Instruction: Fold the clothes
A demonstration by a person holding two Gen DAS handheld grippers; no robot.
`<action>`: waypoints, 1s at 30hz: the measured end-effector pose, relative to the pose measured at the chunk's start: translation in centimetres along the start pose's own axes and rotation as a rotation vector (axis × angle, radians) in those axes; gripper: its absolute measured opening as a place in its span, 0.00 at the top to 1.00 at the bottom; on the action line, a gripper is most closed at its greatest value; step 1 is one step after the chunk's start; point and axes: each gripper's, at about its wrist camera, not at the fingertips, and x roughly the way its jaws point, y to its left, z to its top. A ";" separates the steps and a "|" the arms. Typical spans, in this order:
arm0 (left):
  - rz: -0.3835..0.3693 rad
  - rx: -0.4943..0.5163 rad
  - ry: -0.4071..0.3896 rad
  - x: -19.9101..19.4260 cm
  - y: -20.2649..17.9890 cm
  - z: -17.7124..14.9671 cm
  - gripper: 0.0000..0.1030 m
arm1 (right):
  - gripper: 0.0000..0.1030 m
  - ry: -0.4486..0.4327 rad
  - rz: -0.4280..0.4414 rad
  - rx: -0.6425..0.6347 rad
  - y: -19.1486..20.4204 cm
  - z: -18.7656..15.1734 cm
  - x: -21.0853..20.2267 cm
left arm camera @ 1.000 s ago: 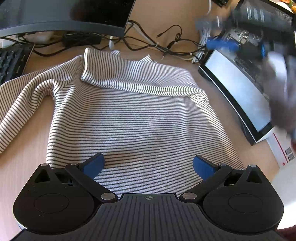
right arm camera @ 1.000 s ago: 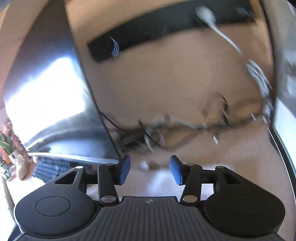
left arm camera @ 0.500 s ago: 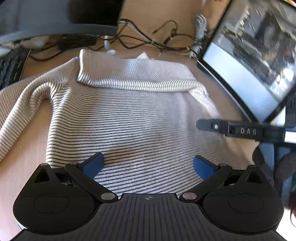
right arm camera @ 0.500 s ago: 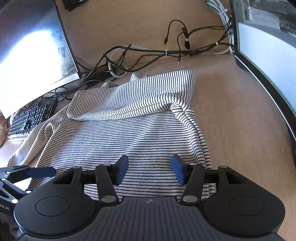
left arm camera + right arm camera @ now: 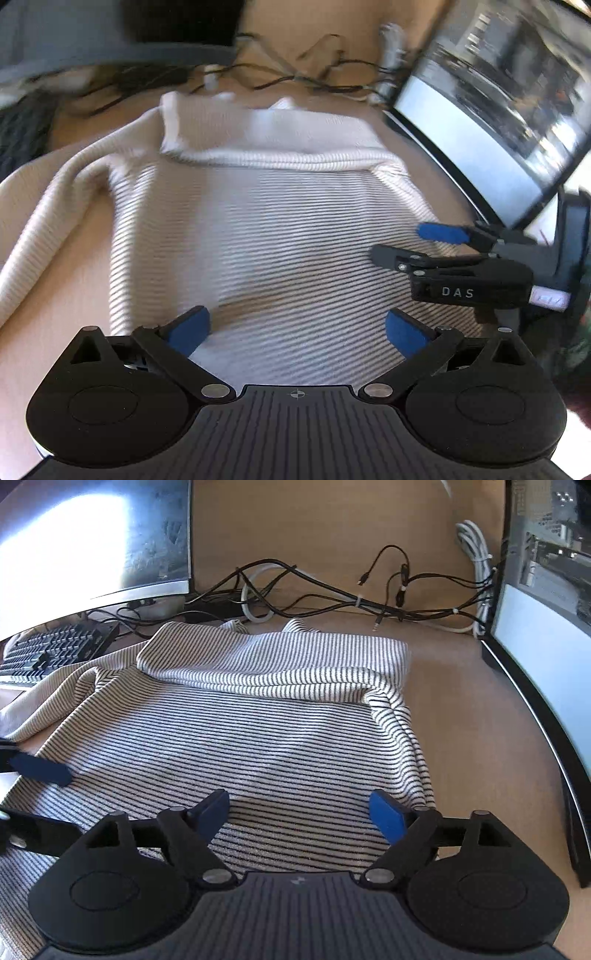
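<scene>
- The striped sweater (image 5: 280, 746) lies spread over the middle of the tabletop (image 5: 465, 716), its body flat and its far part folded over into a thick band (image 5: 273, 664) that runs across its width.
- One sleeve (image 5: 48, 206) trails off toward the left edge of the tabletop.
- The left gripper (image 5: 295, 328) hovers just above the near hem of the sweater with its jaws spread wide and nothing between them; the left wrist view is blurred.
- The right gripper (image 5: 299, 812) is also spread wide and holds nothing, poised over the near right part of the sweater, close to its bunched right side (image 5: 406, 738).
- In the left wrist view the right gripper (image 5: 410, 243) shows side-on over the sweater's right edge.
- A tangle of cables (image 5: 332, 594) lies along the far edge of the tabletop.
- A keyboard (image 5: 48, 650) sits at the far left, under a monitor (image 5: 92, 535).
- A second monitor (image 5: 546, 635) stands along the right edge.
</scene>
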 end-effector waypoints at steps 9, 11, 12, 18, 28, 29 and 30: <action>0.422 -0.364 -0.203 -10.6 13.1 -3.4 0.45 | 0.05 0.007 -0.046 0.021 0.0 0.2 0.5; 0.500 -0.415 -0.200 -11.4 14.9 -4.1 0.43 | 0.04 0.010 -0.051 0.028 0.0 0.2 0.7; 0.537 -0.426 -0.196 -11.7 15.4 -4.3 0.39 | 0.03 0.011 -0.053 0.029 0.0 0.2 0.7; 0.575 -0.428 -0.128 -10.3 15.8 -3.4 0.42 | 0.02 0.016 -0.070 0.032 0.2 0.3 0.8; 0.600 -0.419 -0.141 -8.8 14.7 -2.9 0.80 | 0.02 0.019 -0.031 0.021 -0.8 -0.2 0.0; 0.608 -0.426 -0.145 -8.8 14.6 -3.0 0.83 | 0.02 0.019 -0.023 0.018 -1.0 -0.3 -0.2; 0.621 -0.439 -0.150 -8.8 14.4 -3.2 0.86 | 0.02 0.019 -0.016 0.015 -1.3 -0.4 -0.3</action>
